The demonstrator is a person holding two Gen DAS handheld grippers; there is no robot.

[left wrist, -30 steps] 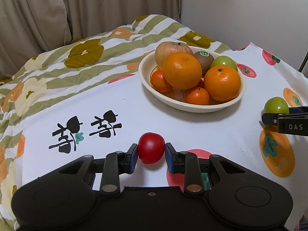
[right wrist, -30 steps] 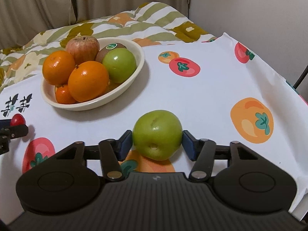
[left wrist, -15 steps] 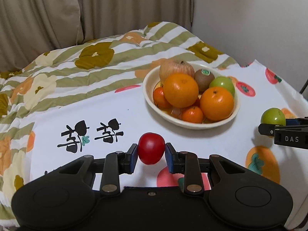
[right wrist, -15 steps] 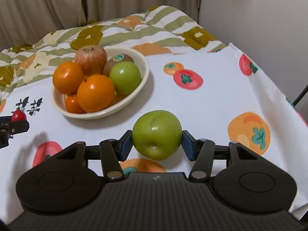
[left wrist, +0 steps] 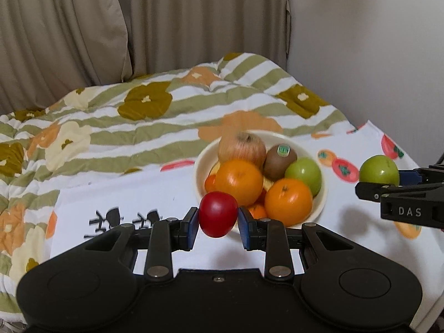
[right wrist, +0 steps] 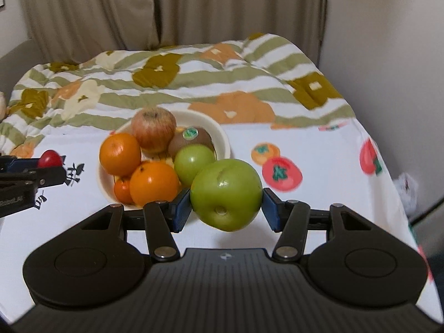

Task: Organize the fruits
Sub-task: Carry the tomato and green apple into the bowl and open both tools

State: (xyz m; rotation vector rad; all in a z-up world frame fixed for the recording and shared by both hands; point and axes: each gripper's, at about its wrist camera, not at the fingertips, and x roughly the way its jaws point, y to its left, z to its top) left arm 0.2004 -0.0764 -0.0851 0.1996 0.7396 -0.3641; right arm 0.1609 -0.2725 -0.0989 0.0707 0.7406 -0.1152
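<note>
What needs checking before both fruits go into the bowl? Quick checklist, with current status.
1. Left gripper shut on the red fruit: ok.
2. Right gripper shut on the green apple: ok.
3. Both fruits lifted clear of the tablecloth: ok.
4. Free space in the bowl: not ok, it is heaped with oranges, an apple, a kiwi and a green fruit.
5. Grippers apart from each other: ok.
6. Whether the pile stays put when more is added: cannot tell.

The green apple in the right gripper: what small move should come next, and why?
Probably carry the green apple forward over the bowl. The right gripper grips it clear of the cloth, and the other fruit is already piled in that bowl.
</note>
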